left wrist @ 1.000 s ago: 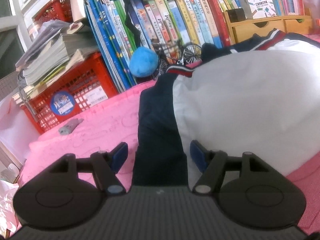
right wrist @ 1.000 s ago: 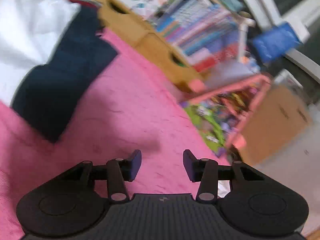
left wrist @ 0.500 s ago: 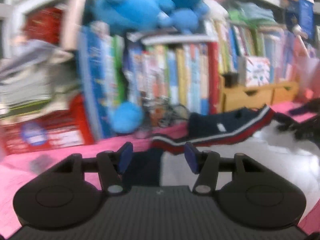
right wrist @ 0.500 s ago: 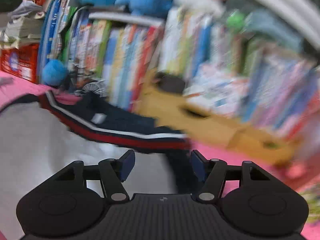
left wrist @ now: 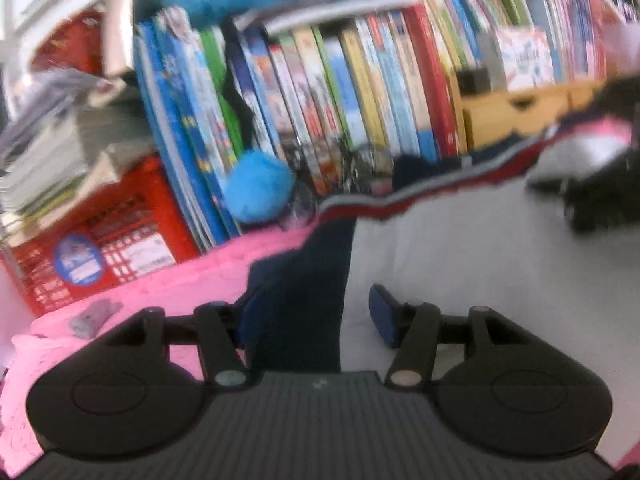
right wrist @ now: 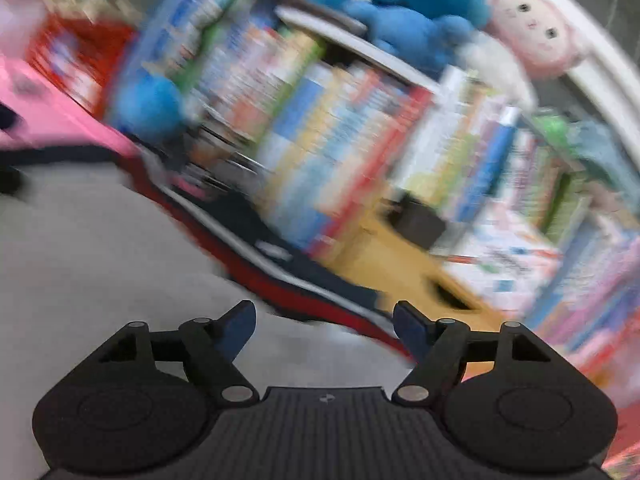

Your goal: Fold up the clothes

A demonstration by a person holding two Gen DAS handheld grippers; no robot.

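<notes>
Left wrist view: garment (left wrist: 460,264) spread on pink bedding (left wrist: 168,288), collar edge running crosswise ahead — left claw (left wrist: 308,316) apart astride its navy sleeve (left wrist: 300,300), right claw (right wrist: 324,322) opening, empty, nearer the collar (right wrist: 304,292).

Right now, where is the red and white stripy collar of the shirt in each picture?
Left wrist view: the striped collar runs across the upper right, behind the left gripper.
Right wrist view: the striped collar slants from the middle left down to the right gripper, whose jaws are opening.
Shared landmark: the round blue plush ball by the books.
</notes>
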